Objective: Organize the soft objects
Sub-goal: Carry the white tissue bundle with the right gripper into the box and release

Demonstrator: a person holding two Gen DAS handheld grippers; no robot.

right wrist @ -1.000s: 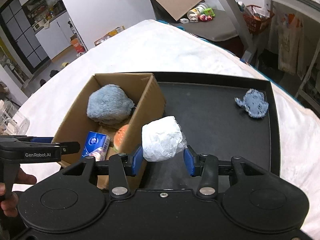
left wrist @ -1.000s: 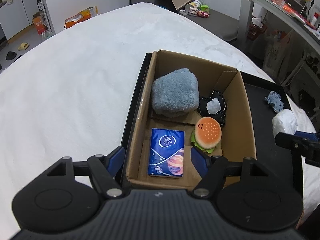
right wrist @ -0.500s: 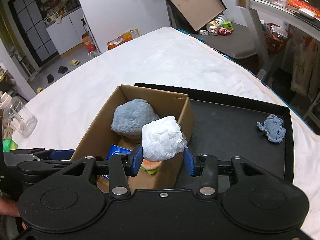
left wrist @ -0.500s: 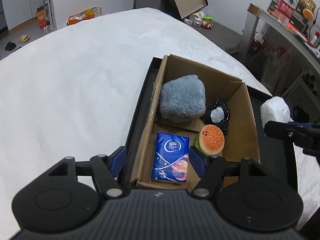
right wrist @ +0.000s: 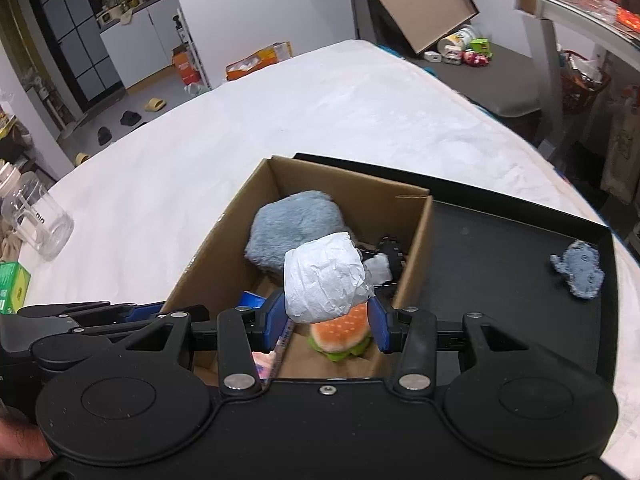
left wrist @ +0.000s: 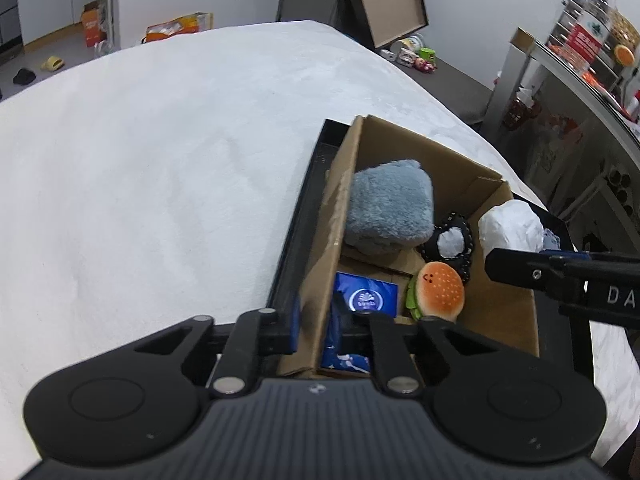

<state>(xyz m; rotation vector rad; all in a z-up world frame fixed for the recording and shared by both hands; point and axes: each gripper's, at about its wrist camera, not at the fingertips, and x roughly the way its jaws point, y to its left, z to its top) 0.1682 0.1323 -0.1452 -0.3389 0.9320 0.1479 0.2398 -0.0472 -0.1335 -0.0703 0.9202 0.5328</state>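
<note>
A cardboard box (left wrist: 504,304) (right wrist: 224,240) stands on a black tray (right wrist: 500,248). It holds a grey plush (left wrist: 390,206) (right wrist: 296,224), a burger toy (left wrist: 438,290) (right wrist: 340,330), a blue tissue pack (left wrist: 366,300) and a black-and-white soft item (left wrist: 450,242). My right gripper (right wrist: 327,320) is shut on a white paper-wrapped bundle (right wrist: 324,278) (left wrist: 510,228) and holds it above the box. My left gripper (left wrist: 316,326) is shut on the box's left wall. A small grey-blue plush (right wrist: 580,268) lies on the tray at the right.
The tray lies on a white bed cover (left wrist: 160,180). A clear glass jar (right wrist: 36,224) and a green box (right wrist: 12,286) stand at the left. A shelf unit (left wrist: 580,80) stands at the right, with clutter on the floor behind.
My right gripper has carried the white bundle left from over the tray to above the box. My left gripper has closed from open onto the box's left wall.
</note>
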